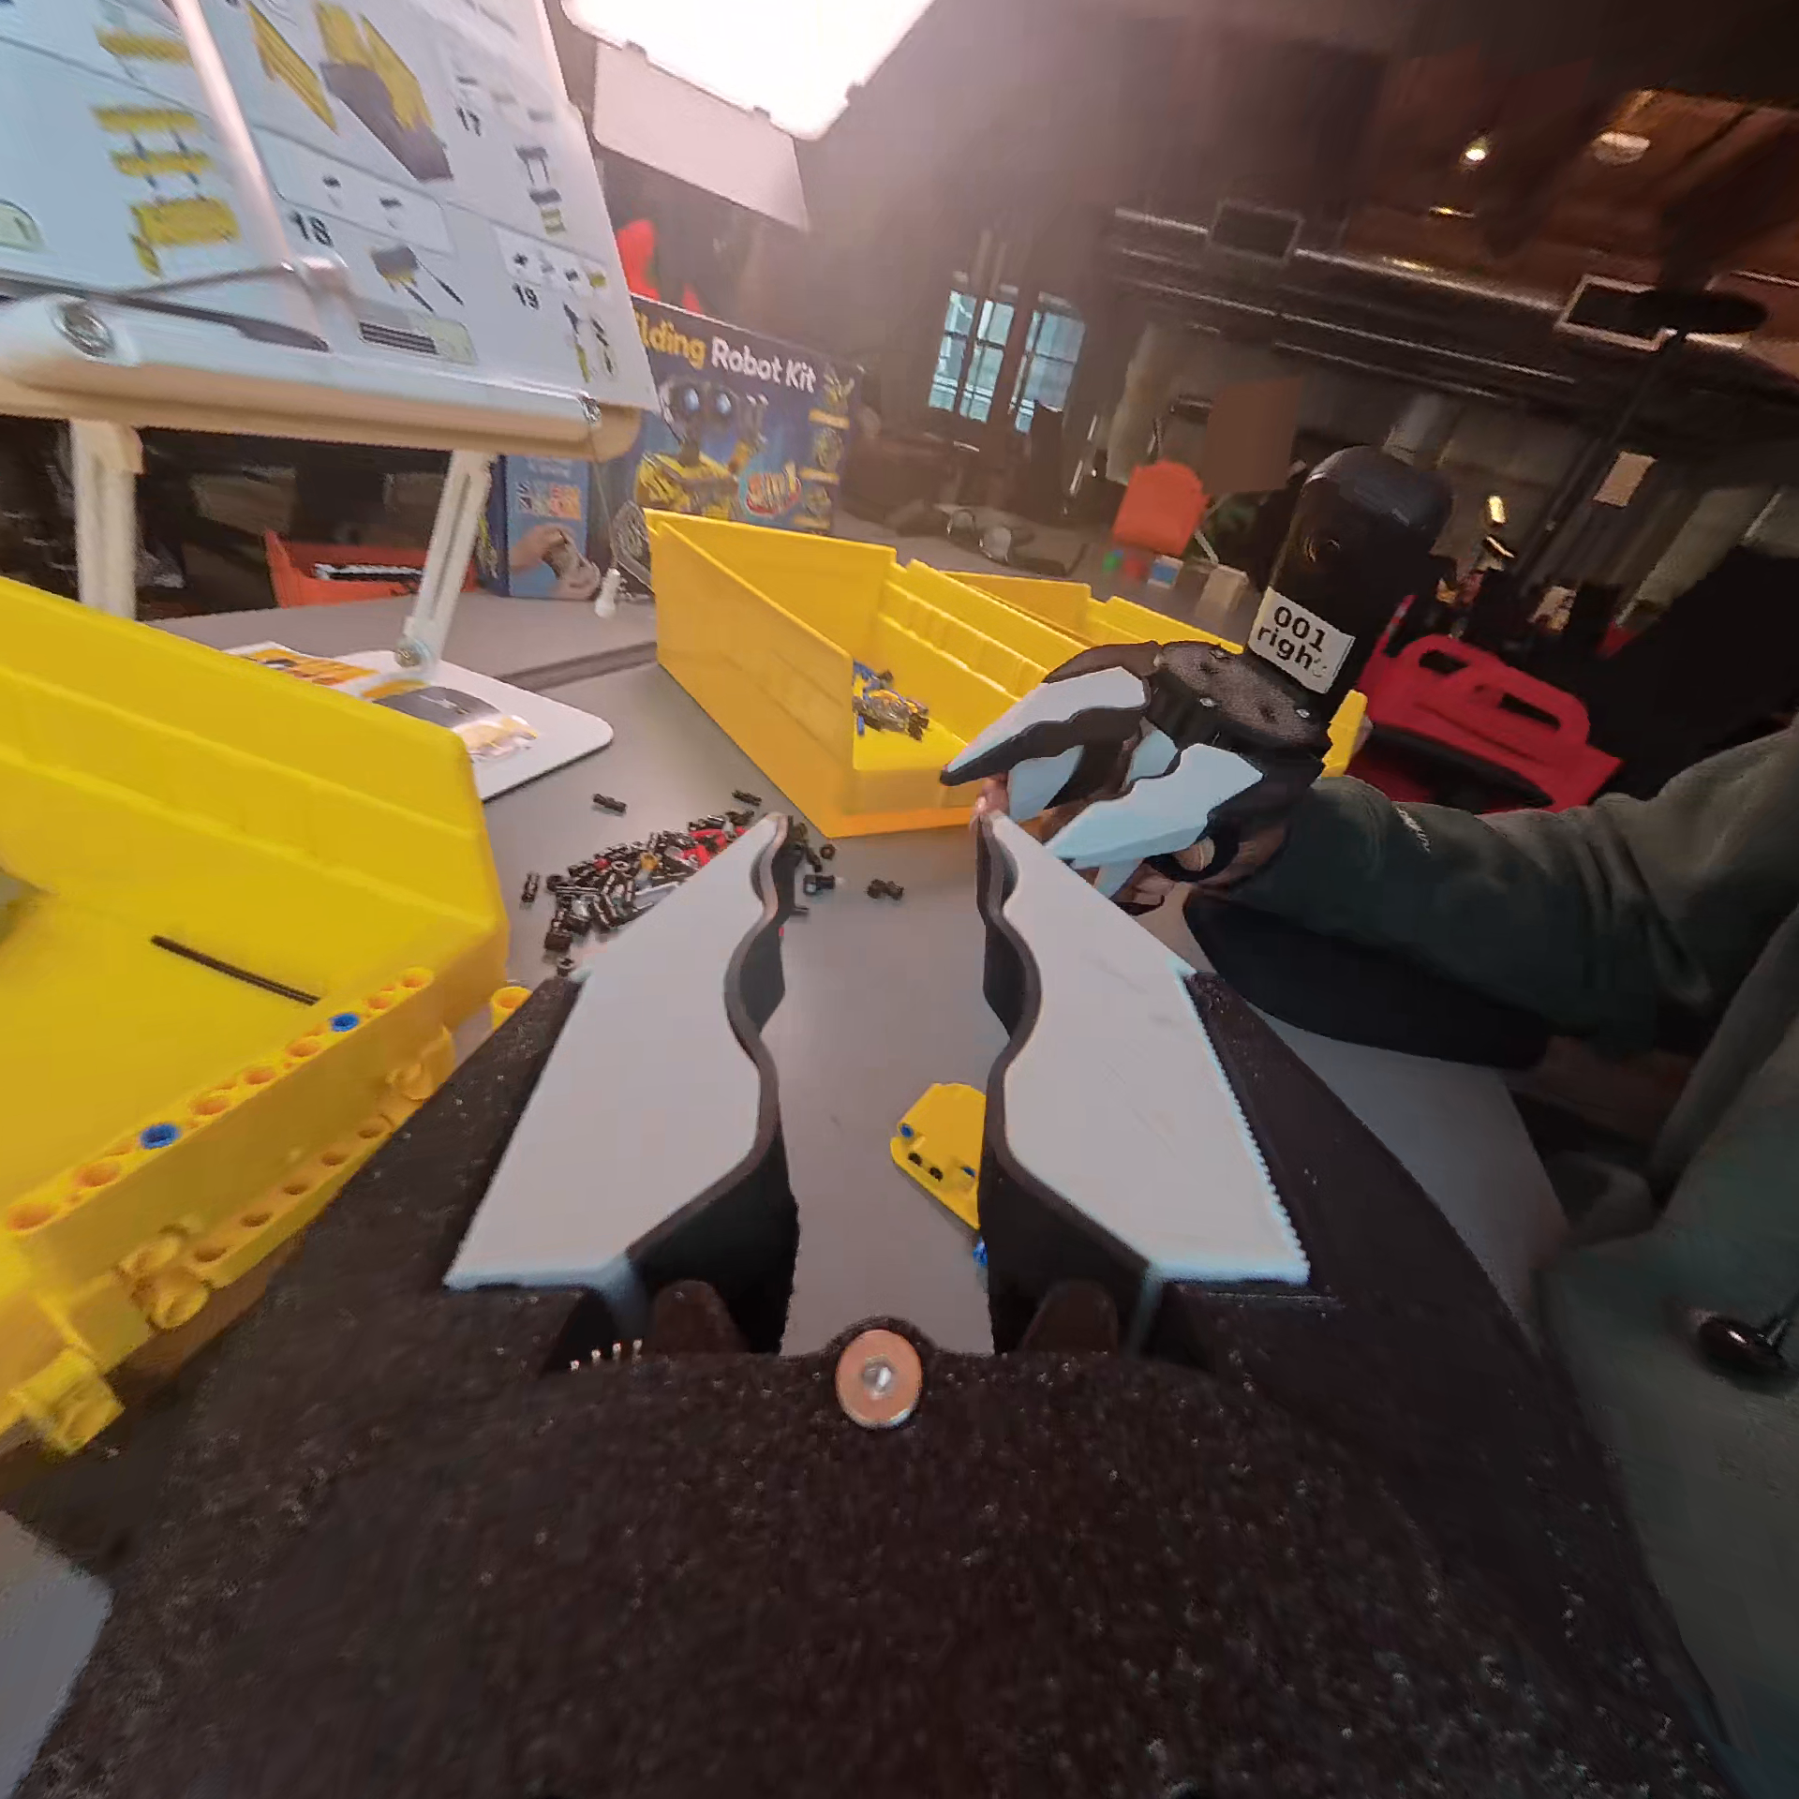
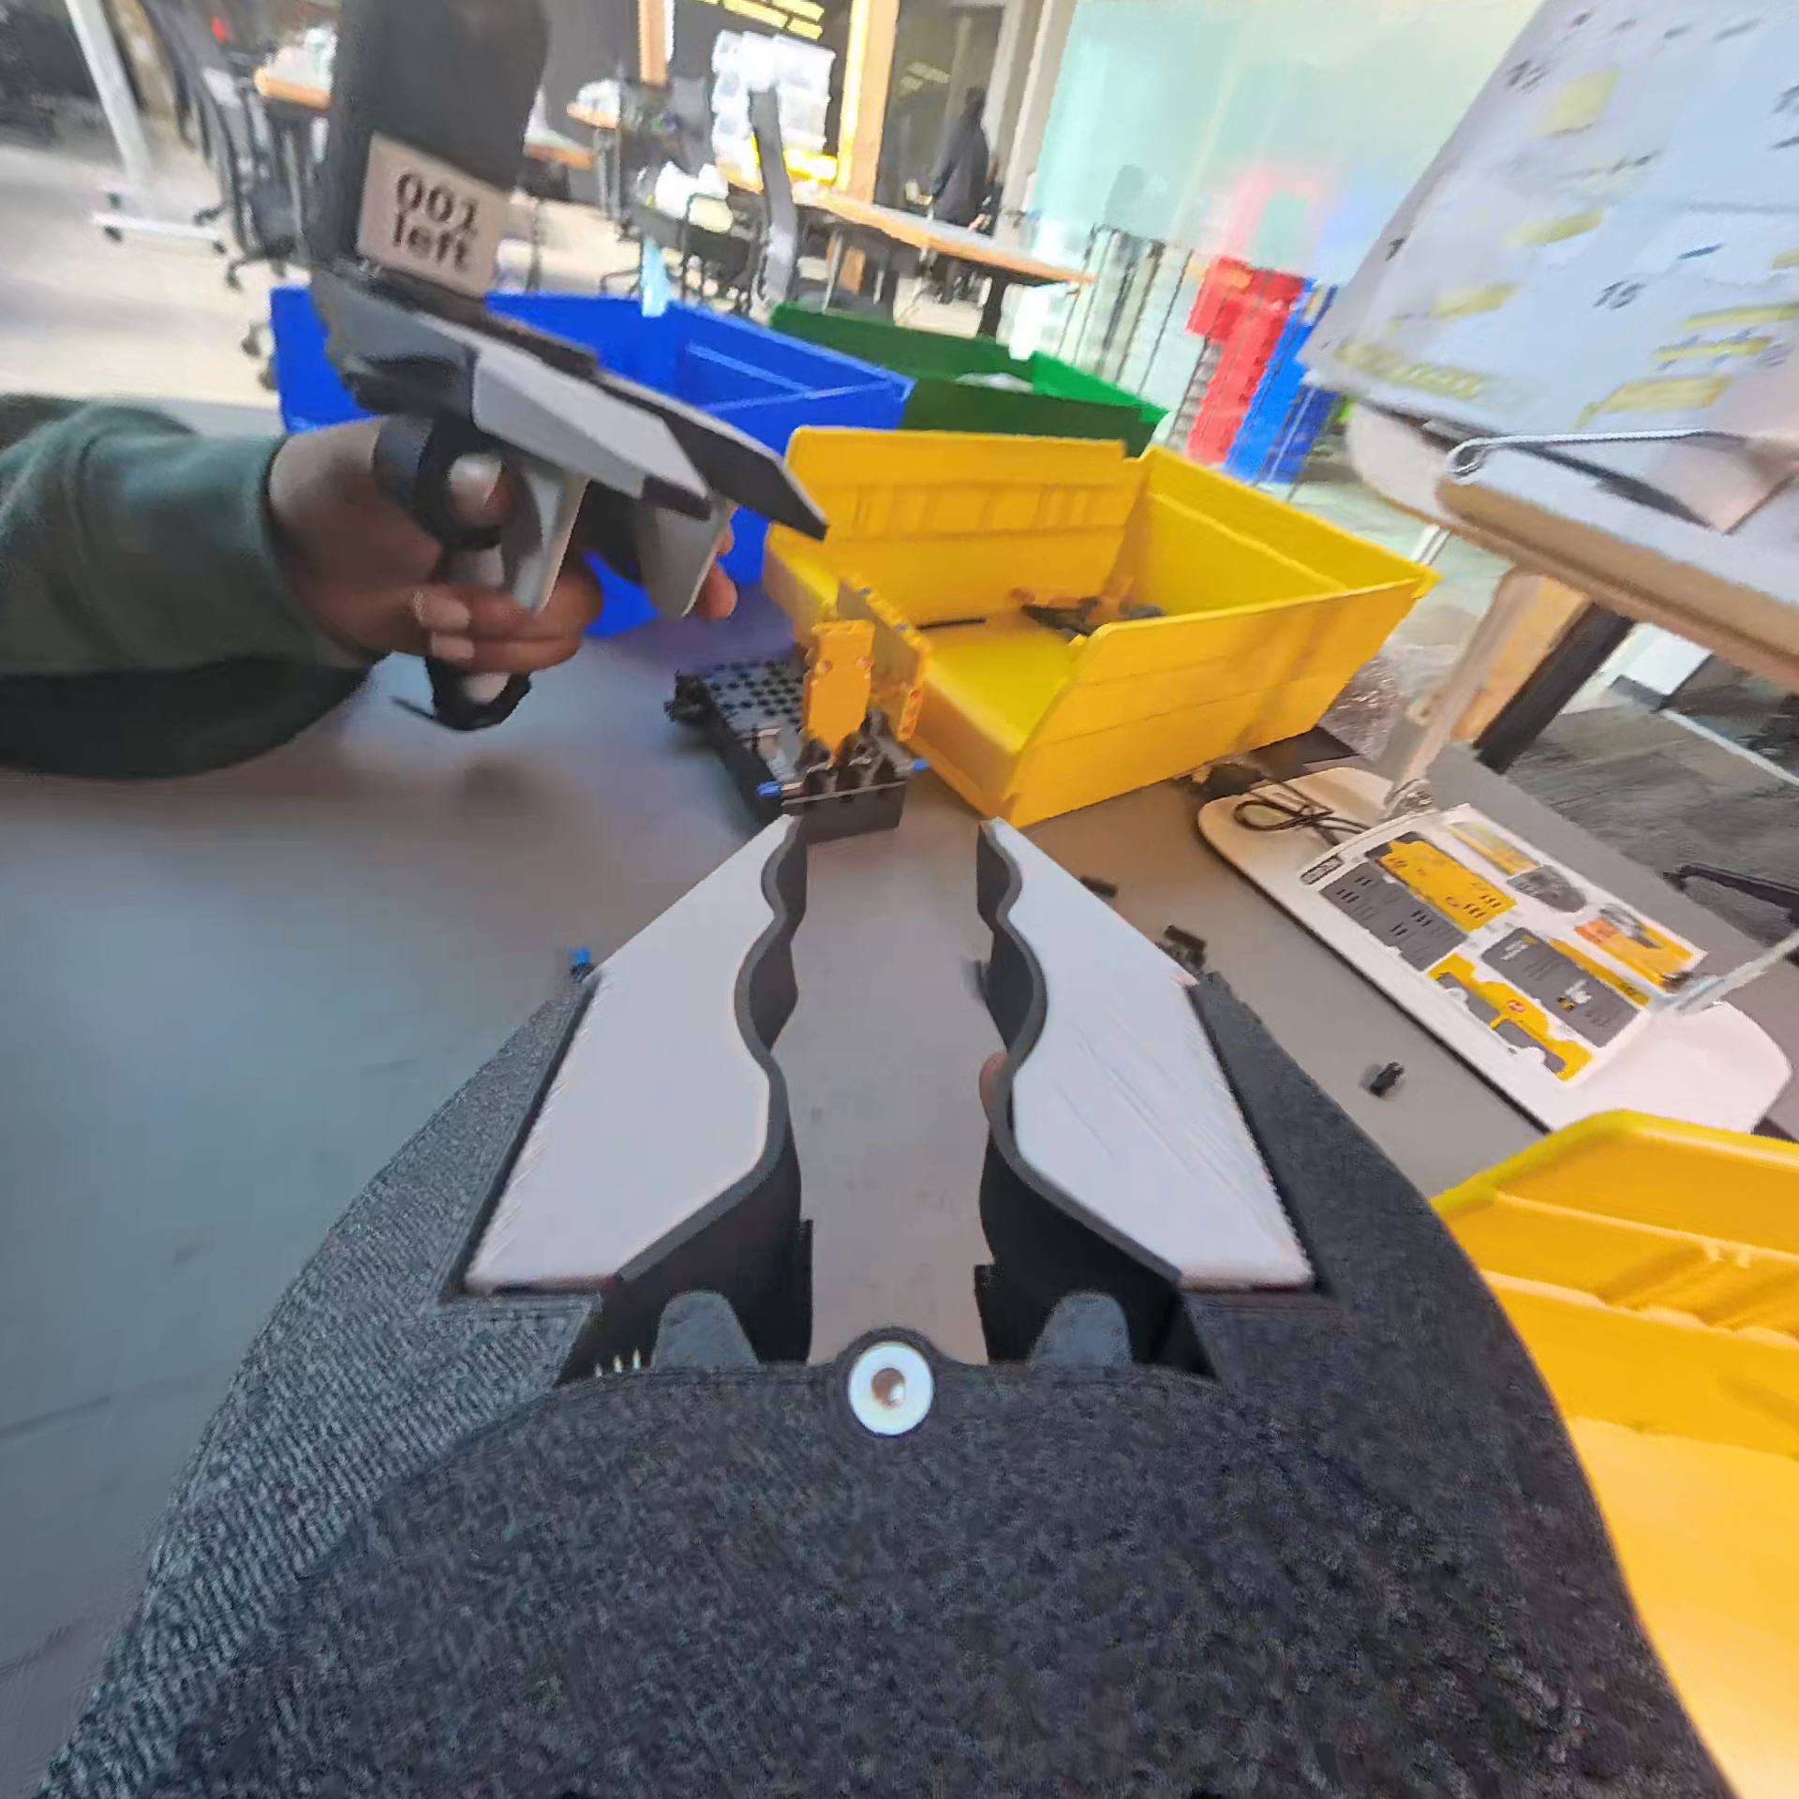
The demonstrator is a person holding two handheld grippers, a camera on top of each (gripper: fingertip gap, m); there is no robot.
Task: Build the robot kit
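Blur softens the far room in both views, and the instruction sheet on its white stand (image 1: 292,195) is cut off at the frame edge, its print unreadable. Left tool (image 1: 881,827) hangs above the grey bench (image 1: 876,1022) with its two fingers spread wide and nothing between them. Just beyond its left fingertip lies a loose heap of small black and red pegs (image 1: 642,876); a small yellow plate (image 1: 939,1149) lies on the bench under its right finger, partly hidden. A yellow bin (image 1: 779,672) stands farther ahead, another yellow bin (image 1: 224,779) at the left.

Right tool (image 2: 891,827) is likewise spread wide and empty, low over the bench. Just past its tips, near its left fingertip, stands a half-built black and yellow block model (image 2: 837,720), leaning against the front of an open yellow bin (image 2: 1217,681). Bare bench lies open to the left, below the person's hand (image 2: 409,574) gripping the left tool.
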